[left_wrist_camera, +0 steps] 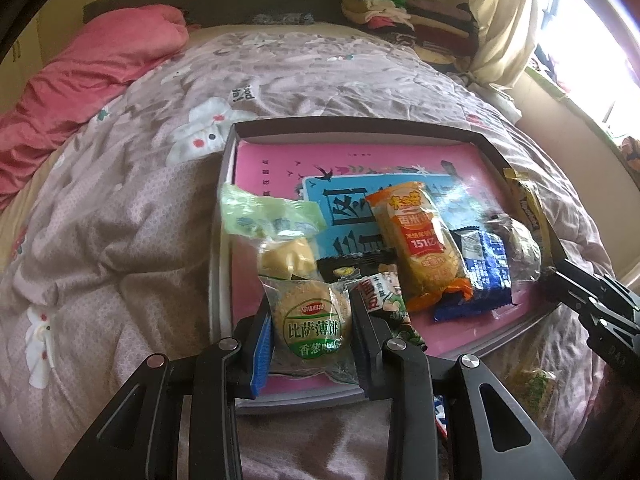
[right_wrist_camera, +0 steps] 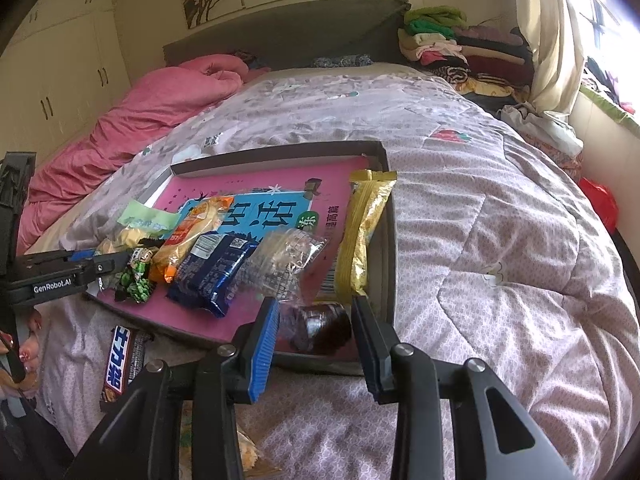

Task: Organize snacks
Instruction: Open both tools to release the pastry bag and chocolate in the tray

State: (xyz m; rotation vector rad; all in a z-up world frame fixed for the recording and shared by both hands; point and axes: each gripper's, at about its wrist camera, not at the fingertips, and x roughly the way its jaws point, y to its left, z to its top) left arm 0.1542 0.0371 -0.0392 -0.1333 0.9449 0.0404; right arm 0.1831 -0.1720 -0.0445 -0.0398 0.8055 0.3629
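A shallow grey box [left_wrist_camera: 360, 125] [right_wrist_camera: 280, 151] with a pink book cover as its floor lies on the quilt and holds several snack packets. My left gripper [left_wrist_camera: 312, 328] [right_wrist_camera: 116, 262] is shut on a round cracker packet with a green label [left_wrist_camera: 314, 330] at the box's near left corner. My right gripper [right_wrist_camera: 318, 330] [left_wrist_camera: 556, 272] is shut on a dark brown snack in a clear wrapper [right_wrist_camera: 320, 326] [left_wrist_camera: 516, 244] at the near right corner. Between them lie an orange packet [left_wrist_camera: 420, 240], a blue packet [left_wrist_camera: 484, 276], a green-and-yellow packet [left_wrist_camera: 280, 240] and a small cartoon packet [left_wrist_camera: 388, 294].
A gold packet [right_wrist_camera: 364, 232] leans on the box's right rim. A brown chocolate bar [right_wrist_camera: 120, 364] and another packet [left_wrist_camera: 532, 384] lie on the quilt in front of the box. A pink duvet [left_wrist_camera: 92, 80] lies at the far left; folded clothes [right_wrist_camera: 448, 44] are stacked beyond the bed.
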